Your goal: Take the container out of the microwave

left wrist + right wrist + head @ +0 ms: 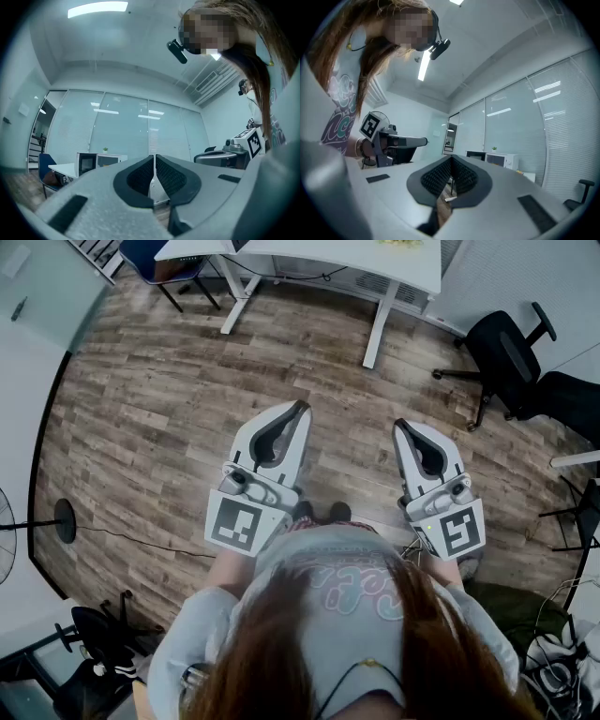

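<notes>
Right now you hold both grippers out in front of you, side by side and apart from each other, over the wooden floor [141, 409]. Your left gripper [301, 409] has its jaws pressed together with nothing between them. Its own view shows the dark ribbed pads [138, 178] meeting along a thin seam. Your right gripper [402, 426] is the same, with the jaws closed flat on each other and pinching nothing.

The microwave [100, 163] stands on a white table [63, 169] across the room, in front of a glass wall with blinds, and a small plant [105, 150] sits on top of it. In the left gripper view it shows to the left of the jaws, and in the right gripper view it shows to their right. It is well apart from both grippers. Its front looks closed, though at this range that is hard to be sure of, and the container cannot be made out at all.

A black office chair [506, 352] stands off to your right, near another white table at the far edge of the head view.
</notes>
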Tool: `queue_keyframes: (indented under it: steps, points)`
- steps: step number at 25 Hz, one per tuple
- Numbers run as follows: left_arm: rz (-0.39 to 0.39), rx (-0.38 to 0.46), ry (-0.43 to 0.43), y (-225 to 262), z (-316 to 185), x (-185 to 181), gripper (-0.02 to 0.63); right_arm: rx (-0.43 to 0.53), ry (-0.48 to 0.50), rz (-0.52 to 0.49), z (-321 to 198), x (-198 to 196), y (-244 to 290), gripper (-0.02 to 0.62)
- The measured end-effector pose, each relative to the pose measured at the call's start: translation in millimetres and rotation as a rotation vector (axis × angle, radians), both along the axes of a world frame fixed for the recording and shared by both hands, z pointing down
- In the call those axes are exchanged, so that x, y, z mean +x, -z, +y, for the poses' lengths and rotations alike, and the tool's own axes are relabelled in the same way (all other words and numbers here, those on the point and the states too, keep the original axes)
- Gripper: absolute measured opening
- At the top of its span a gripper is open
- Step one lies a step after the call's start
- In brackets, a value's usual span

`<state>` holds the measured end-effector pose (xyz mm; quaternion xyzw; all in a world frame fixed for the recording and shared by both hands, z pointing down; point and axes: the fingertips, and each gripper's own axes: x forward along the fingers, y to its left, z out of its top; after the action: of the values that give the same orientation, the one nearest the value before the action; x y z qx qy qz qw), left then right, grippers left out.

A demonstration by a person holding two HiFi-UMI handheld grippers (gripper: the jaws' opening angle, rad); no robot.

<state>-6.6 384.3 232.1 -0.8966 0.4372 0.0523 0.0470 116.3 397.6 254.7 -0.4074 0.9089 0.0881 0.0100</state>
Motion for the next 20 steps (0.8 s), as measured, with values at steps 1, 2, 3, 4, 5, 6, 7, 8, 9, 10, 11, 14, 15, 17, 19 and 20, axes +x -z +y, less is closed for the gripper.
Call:
queue_keyframes:
  steps: [1, 2, 3, 4, 5, 6, 7, 8, 9, 10, 11, 14, 15, 17, 19, 20]
  points:
    - [-0.001, 0.001, -0.001, 0.3, -0.8, 0.5, 0.02, 0.003, 0.002, 0.002, 0.2, -0.3, 0.2, 0.005]
    - [-0.003, 0.002, -0.002, 0.5, -1.6, 0.9, 0.02, 0.005, 0.003, 0.003, 0.2, -0.7, 0.3, 0.005]
    - [-0.004, 0.003, -0.004, 0.7, -2.3, 1.0, 0.02, 0.006, 0.004, 0.005, 0.2, -1.0, 0.1, 0.005]
    - [-0.006, 0.003, -0.005, 0.8, -2.8, 0.7, 0.02, 0.005, 0.004, 0.007, 0.0, -1.4, -0.5, 0.005]
    - [-0.008, 0.003, -0.007, 0.8, -3.0, 0.2, 0.02, 0.004, 0.003, 0.008, -0.1, -1.8, -0.9, 0.005]
    - [-0.011, 0.002, -0.009, 0.5, -2.9, -0.5, 0.02, 0.004, 0.001, 0.007, 0.2, -2.4, -1.1, 0.005]
    - [-0.013, 0.0, -0.012, 0.1, -2.8, -1.4, 0.02, 0.004, -0.001, 0.007, 0.6, -3.4, -0.9, 0.005]
    - [-0.015, -0.002, -0.013, -0.3, -2.8, -2.5, 0.02, 0.006, -0.002, 0.006, 0.9, -4.8, -0.6, 0.005]
    - [-0.015, -0.004, -0.014, -0.6, -2.8, -3.6, 0.02, 0.007, -0.002, 0.007, 1.1, -6.6, -0.4, 0.005]
    - [-0.016, -0.005, -0.015, -0.9, -3.0, -4.4, 0.02, 0.008, 0.001, 0.009, 1.4, -8.4, -0.5, 0.005]
    - [-0.017, -0.006, -0.015, -1.2, -3.1, -4.8, 0.02, 0.008, 0.004, 0.011, 1.7, -10.0, -0.8, 0.005]
    - [-0.023, -0.006, -0.021, -1.5, -3.5, -3.8, 0.02, 0.01, -0.005, 0.013, 1.6, -11.8, -0.9, 0.005]
    - [-0.025, -0.005, -0.025, -1.3, -3.5, -3.5, 0.02, 0.013, -0.02, 0.007, 0.8, -11.1, -0.5, 0.005]
    - [-0.034, -0.002, -0.035, -2.0, -2.2, -2.6, 0.02, 0.015, -0.053, -0.017, -0.9, -8.4, 0.4, 0.005]
    - [-0.046, -0.007, -0.046, -4.5, -0.4, -0.8, 0.02, 0.011, -0.066, -0.054, -1.8, -6.3, 1.8, 0.005]
    - [-0.049, -0.009, -0.049, -5.9, 0.7, 0.0, 0.02, 0.008, -0.065, -0.072, -1.6, -6.2, 2.5, 0.005]
